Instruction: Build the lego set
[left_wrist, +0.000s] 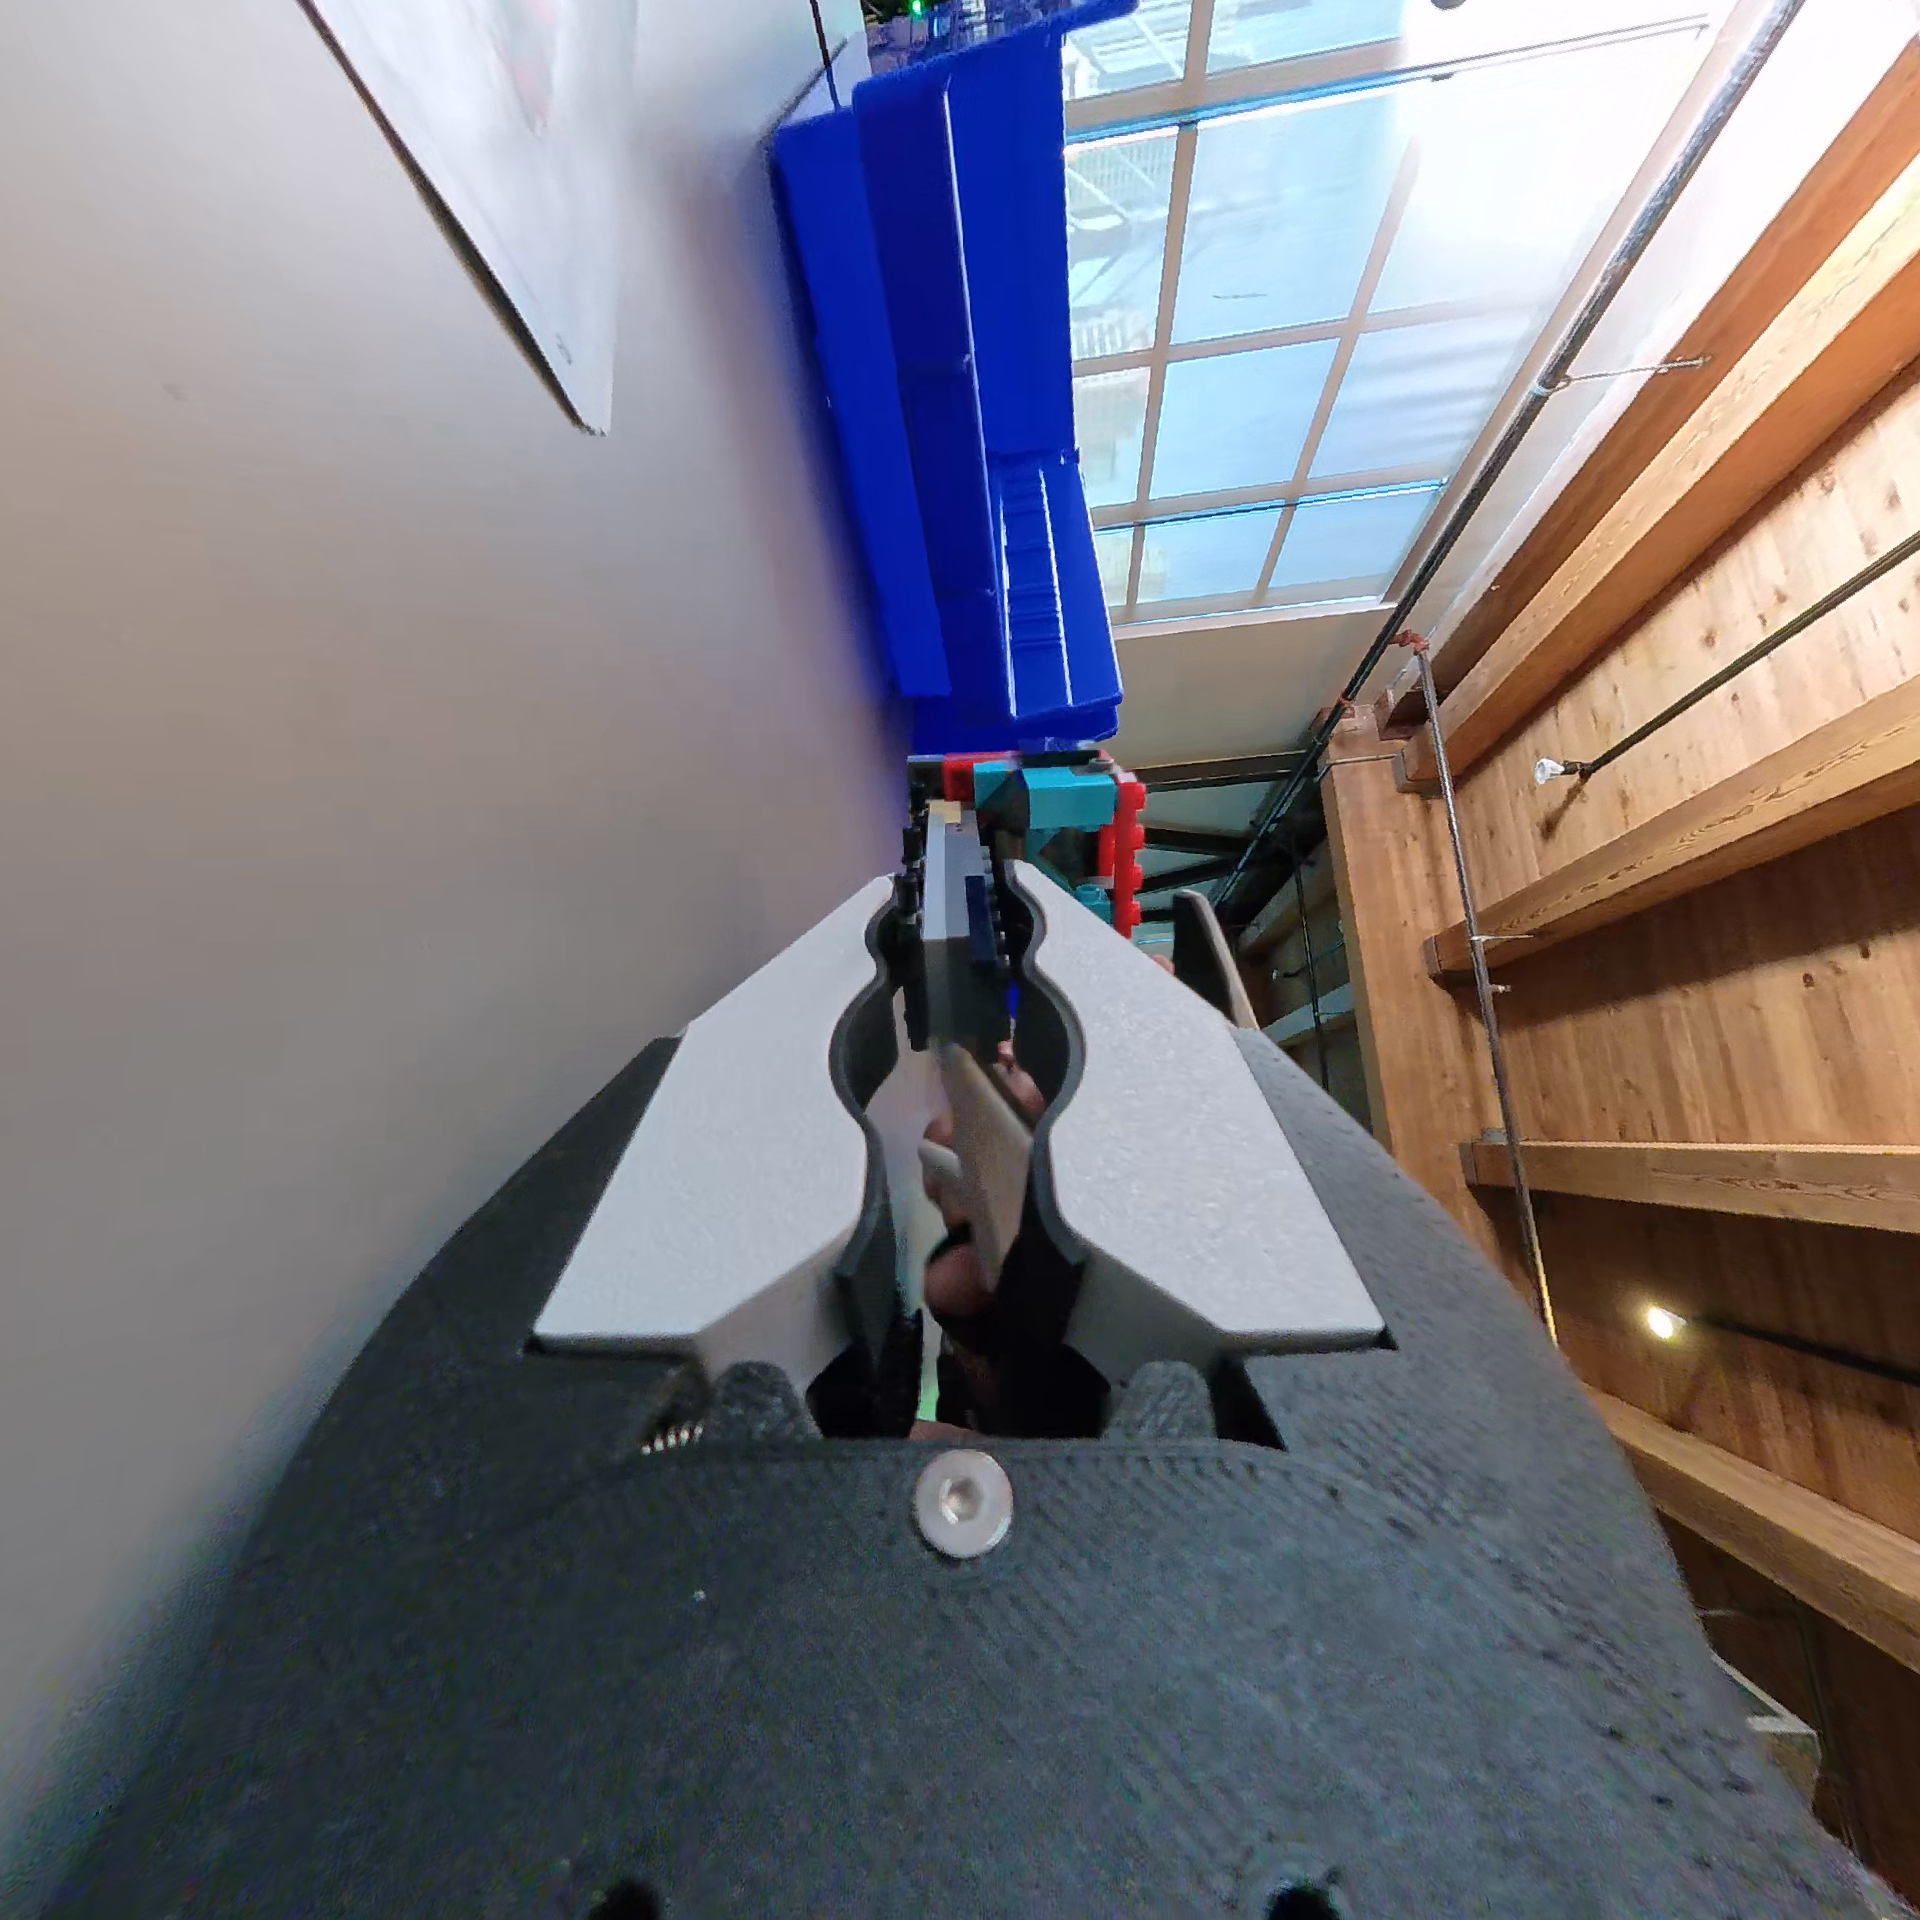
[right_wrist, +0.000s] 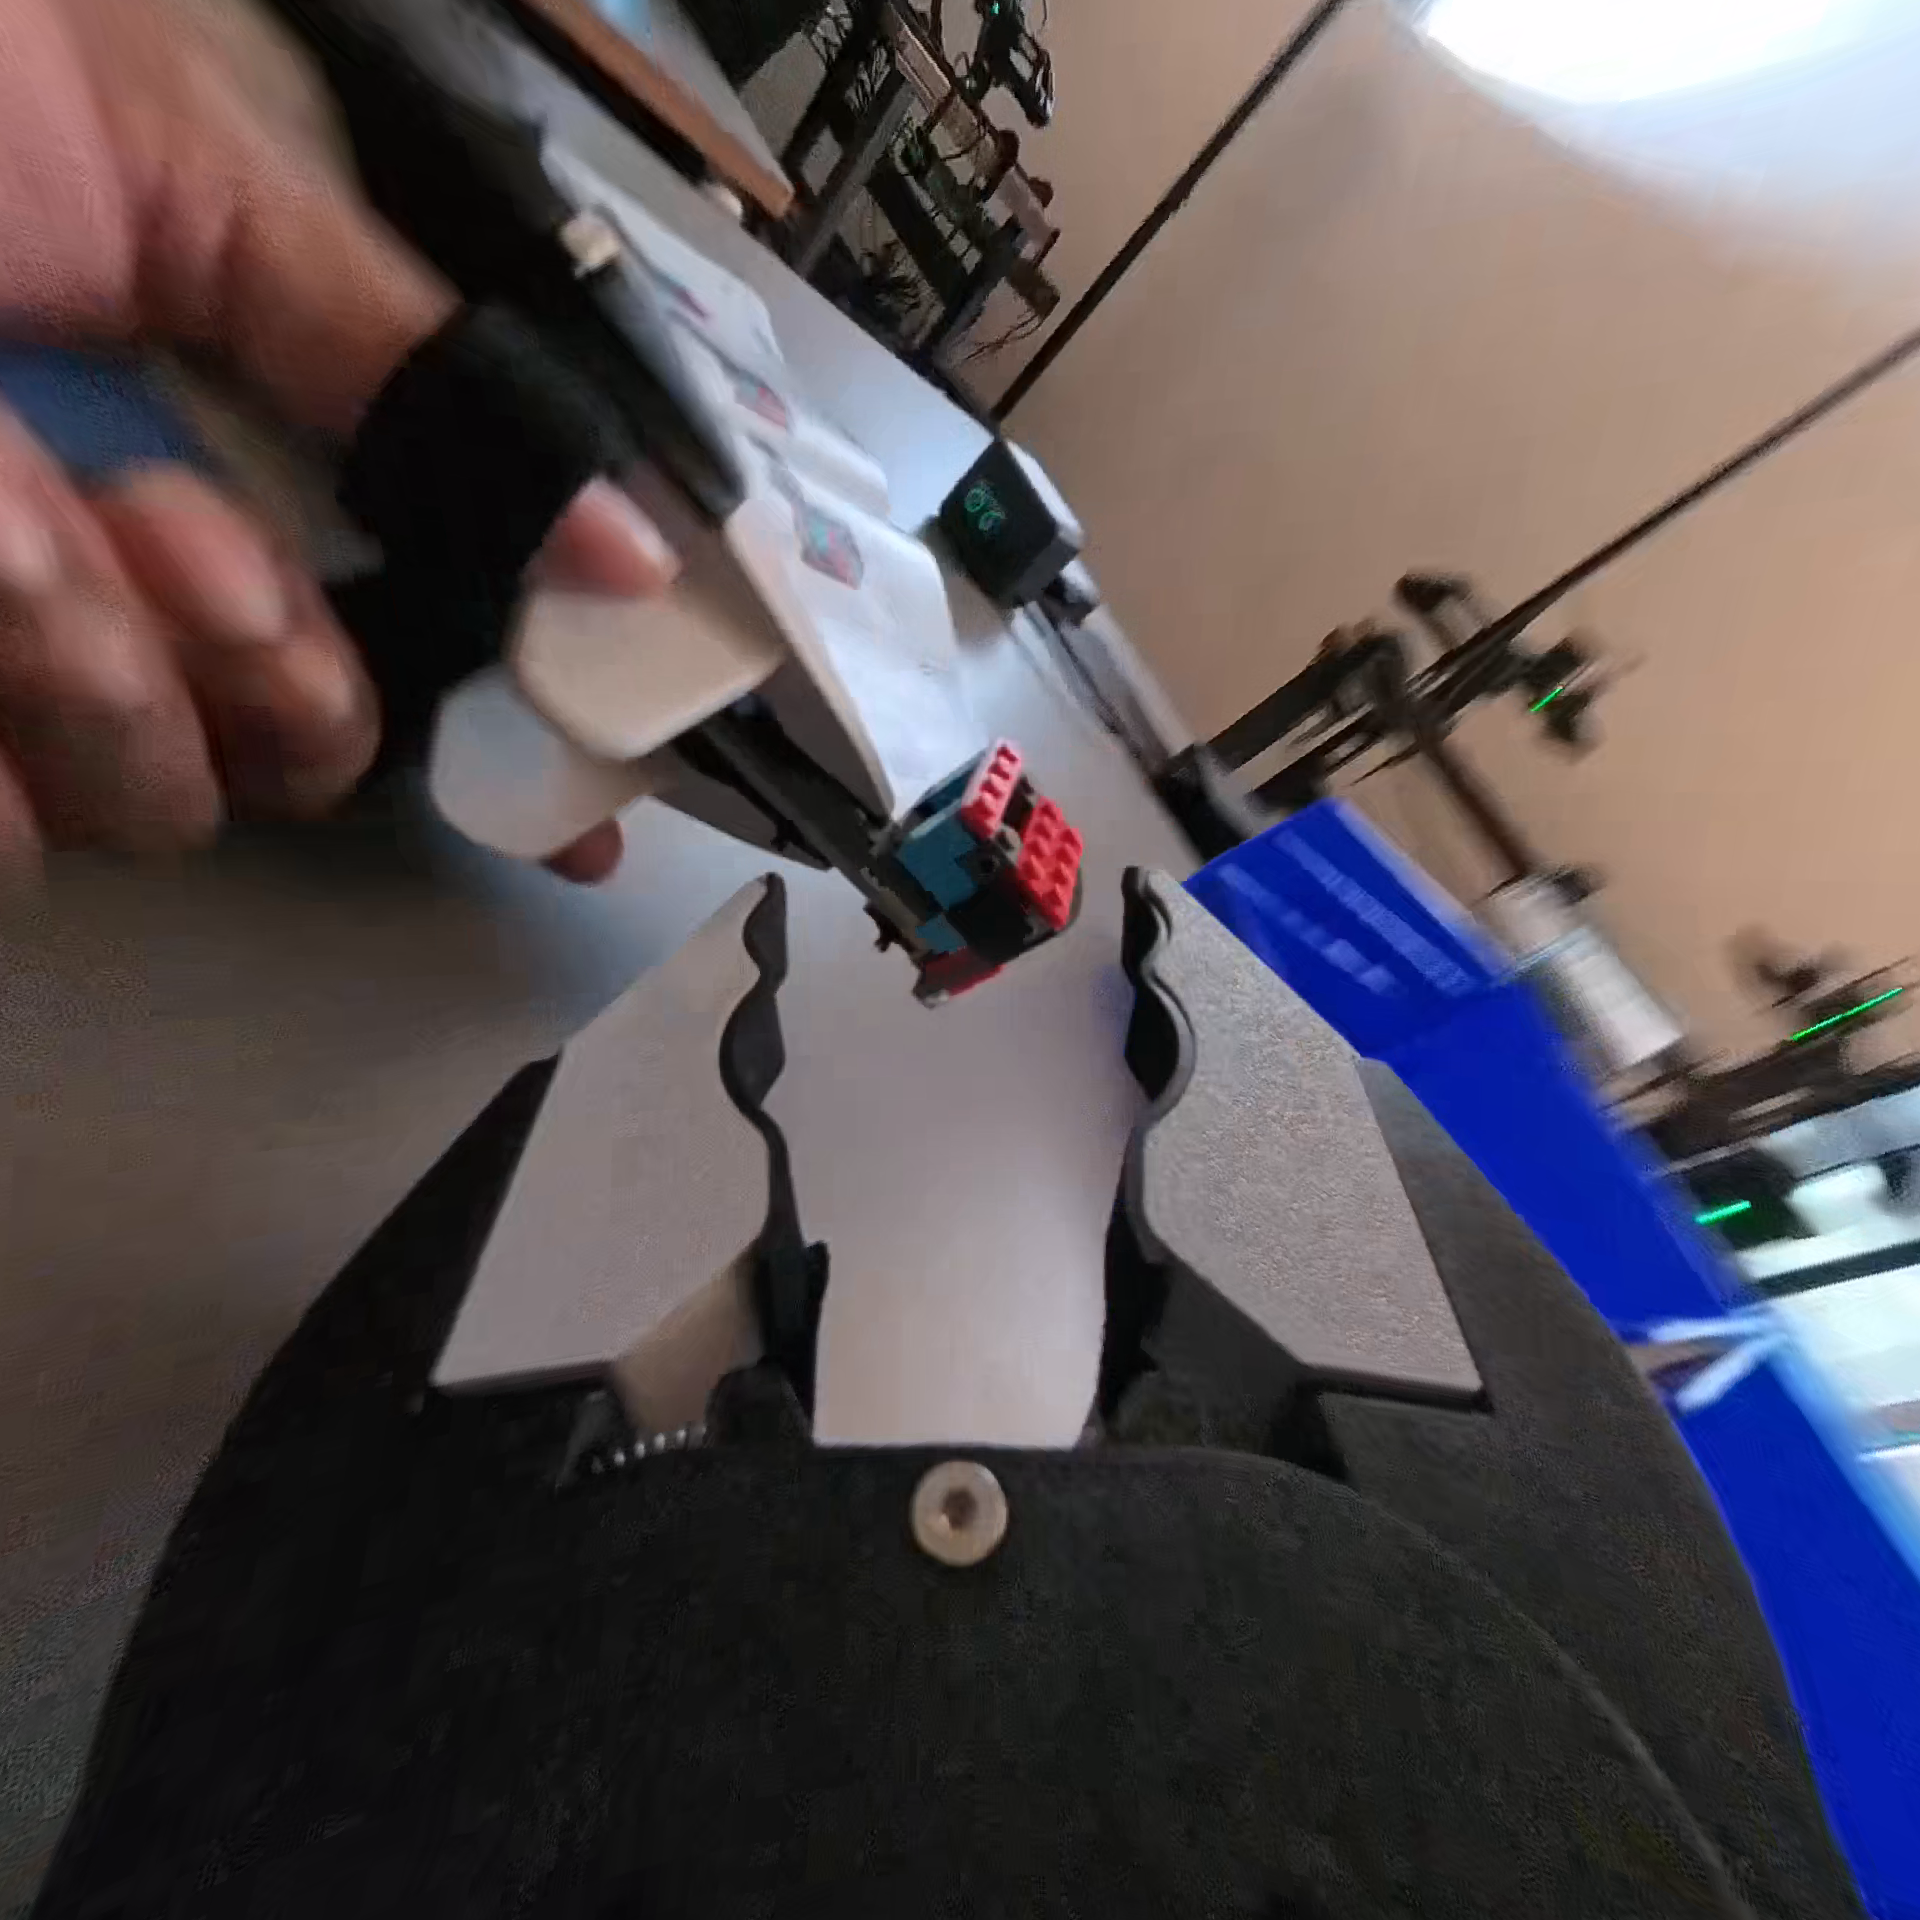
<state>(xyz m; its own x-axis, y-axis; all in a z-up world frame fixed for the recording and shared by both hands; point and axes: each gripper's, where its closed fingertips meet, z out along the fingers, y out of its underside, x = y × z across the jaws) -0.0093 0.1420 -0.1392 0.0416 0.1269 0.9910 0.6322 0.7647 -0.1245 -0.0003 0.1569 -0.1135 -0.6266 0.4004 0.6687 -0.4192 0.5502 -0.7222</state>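
- The left gripper (left_wrist: 956, 925) is clamped on a partly built lego model (left_wrist: 1023, 831), its two grey fingers (left_wrist: 769, 1101) pinching the model's grey and black base while teal and red bricks stick out past the tips toward 12 o'clock in the left wrist view.
- A stack of blue plastic bins (left_wrist: 956, 416) stands just beyond the model at 12 o'clock in that view, which is rolled on its side, with a pale tabletop (left_wrist: 312, 831) filling the 9 o'clock half.
- A white sheet (left_wrist: 499, 187) lies on the tabletop at 11 o'clock; windows and timber ceiling beams (left_wrist: 1662, 727) run from 1 to 4 o'clock.
- In the right wrist view, the right gripper (right_wrist: 951, 904) is spread wide with nothing between its fingers (right_wrist: 623, 1195); bare tabletop (right_wrist: 956, 1195) shows in the gap.
- The model (right_wrist: 982, 862), red studded plates facing the camera over teal and black bricks, hangs at 12 o'clock just beyond the right gripper's tips, apart from them.
- A person's hand (right_wrist: 187, 436), blurred and in a black fingerless glove, grips the left gripper (right_wrist: 883, 883) at 10 o'clock.
- A blue bin (right_wrist: 1558, 1091) sits at 3 o'clock, printed sheets (right_wrist: 821, 540) and a small black device with a green display (right_wrist: 1003, 520) at 12 o'clock, farther back on the table.
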